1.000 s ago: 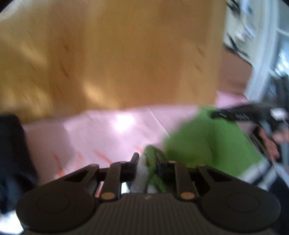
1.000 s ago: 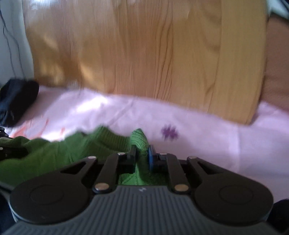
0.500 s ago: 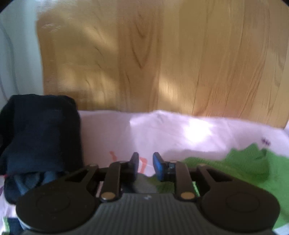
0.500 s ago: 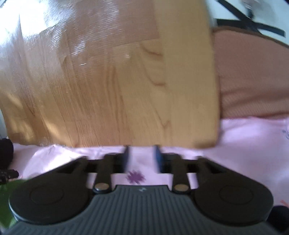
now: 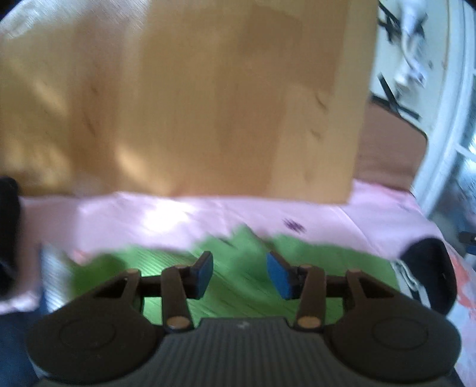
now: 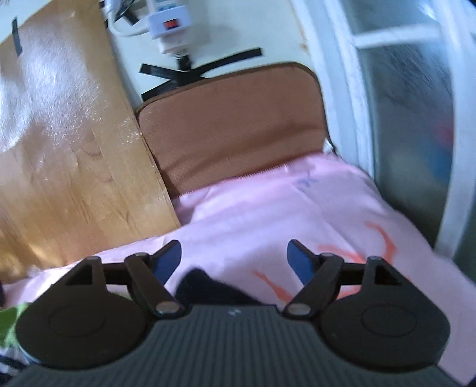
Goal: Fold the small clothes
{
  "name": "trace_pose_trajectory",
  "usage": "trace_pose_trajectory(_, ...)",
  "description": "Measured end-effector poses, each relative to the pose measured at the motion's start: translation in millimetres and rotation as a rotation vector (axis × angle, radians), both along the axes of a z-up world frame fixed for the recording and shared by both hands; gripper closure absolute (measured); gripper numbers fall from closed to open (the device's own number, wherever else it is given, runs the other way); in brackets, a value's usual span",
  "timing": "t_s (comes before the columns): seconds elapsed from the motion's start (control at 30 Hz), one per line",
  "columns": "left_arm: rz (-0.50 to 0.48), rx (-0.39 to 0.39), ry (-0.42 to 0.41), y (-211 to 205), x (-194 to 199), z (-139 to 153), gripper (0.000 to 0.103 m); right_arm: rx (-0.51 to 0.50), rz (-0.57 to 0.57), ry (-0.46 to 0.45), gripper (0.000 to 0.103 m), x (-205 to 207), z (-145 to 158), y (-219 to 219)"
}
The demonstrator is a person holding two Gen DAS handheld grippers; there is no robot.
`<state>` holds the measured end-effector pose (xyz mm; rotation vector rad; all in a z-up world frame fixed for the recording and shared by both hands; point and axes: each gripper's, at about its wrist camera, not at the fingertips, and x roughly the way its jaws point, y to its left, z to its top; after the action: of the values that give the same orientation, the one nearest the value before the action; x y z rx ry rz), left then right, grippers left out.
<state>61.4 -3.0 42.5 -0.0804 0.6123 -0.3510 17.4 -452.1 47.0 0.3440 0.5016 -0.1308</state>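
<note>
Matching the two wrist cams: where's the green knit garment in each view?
Left wrist: green knit garment fills the lower middle, on the pink sheet, behind the open jaws.
Right wrist: only a green sliver at the lower left edge.
Shared landmark: the wooden board, upper left in the right view.

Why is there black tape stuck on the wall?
The black tape strips form a rough cross on the wall above the brown cushion, under a white power strip. They look improvised; the pictures do not show why.
</note>
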Motion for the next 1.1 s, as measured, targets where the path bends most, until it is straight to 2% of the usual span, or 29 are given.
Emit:
trace_pose_trajectory(0.07, -0.01, 0.02, 0.033, -13, 1, -20, 0.062, -0.073, 0.054, 0.032, 0.021, -3, -7, 12)
trace_pose_trajectory(0.17, 0.003, 0.085, 0.058, -25, 3, -38, 0.06, -0.176, 0.145, 0.078, 0.012, 3, -18, 30)
trace_pose_trajectory(0.23, 0.011, 0.088, 0.04, -24, 1, -36, 0.053, -0.171, 0.146, 0.134, 0.012, 18, -31, 32)
trace_pose_trajectory(0.27, 0.006, 0.092, 0.062, -23, 3, -37, 0.053, -0.127, 0.145, 0.152, 0.016, 25, -38, 28)
trace_pose_trajectory(0.3, 0.005, 0.084, 0.062, -20, 5, -37, 0.053, -0.081, 0.135, 0.163, 0.049, 29, -45, 24)
trace_pose_trajectory(0.33, 0.005, 0.075, 0.064, -18, 5, -36, 0.053, -0.1, 0.102, 0.15, 0.069, 29, -45, 24)
trace_pose_trajectory(0.37, 0.007, 0.071, 0.063, -19, 3, -36, 0.053, -0.083, 0.087, 0.129, 0.094, 28, -42, 21)
trace_pose_trajectory(0.4, 0.005, 0.068, 0.063, -17, 3, -36, 0.053, -0.052, 0.045, 0.092, 0.094, 19, -37, 16)
trace_pose_trajectory(0.5, -0.004, 0.063, 0.062, -17, 4, -38, 0.052, -0.063, -0.113, -0.044, 0.094, -19, -13, 0)
trace_pose_trajectory(0.57, -0.015, 0.056, 0.061, -16, 5, -38, 0.043, -0.069, -0.213, -0.09, 0.094, -51, -7, -6)
trace_pose_trajectory(0.63, -0.028, 0.045, 0.063, -15, 3, -36, 0.037, -0.125, -0.334, -0.074, 0.09, -76, -13, -12)
trace_pose_trajectory(0.67, -0.039, 0.041, 0.062, -14, 2, -34, 0.034, -0.123, -0.375, -0.045, 0.083, -85, -19, -19)
trace_pose_trajectory(0.7, -0.052, 0.042, 0.056, -11, 0, -31, 0.034, -0.092, -0.395, -0.002, 0.067, -92, -23, -27)
trace_pose_trajectory(0.77, -0.067, 0.056, 0.008, 0, -4, -19, 0.029, -0.047, -0.351, 0.014, 0.064, -98, -21, -32)
trace_pose_trajectory(0.83, -0.043, 0.088, -0.055, 17, -2, -2, 0.021, -0.078, -0.25, -0.003, 0.061, -91, -5, -18)
trace_pose_trajectory(0.87, -0.017, 0.107, -0.079, 26, 2, 6, 0.016, -0.088, -0.188, -0.018, 0.05, -87, 1, -10)
trace_pose_trajectory(0.9, 0.01, 0.126, -0.092, 34, 8, 14, 0.013, -0.084, -0.1, -0.028, 0.031, -75, 9, 2)
trace_pose_trajectory(0.97, 0.038, 0.166, -0.07, 51, 29, 22, 0.003, -0.057, 0.111, -0.027, 0.014, -35, 18, 31)
trace_pose_trajectory(1.03, 0.047, 0.197, -0.003, 61, 52, 20, 0.001, -0.072, 0.299, 0.01, 0.014, 7, 17, 68)
trace_pose_trajectory(1.1, 0.024, 0.188, 0.094, 66, 72, 12, 0.0, -0.101, 0.434, 0.075, 0.014, 56, 8, 105)
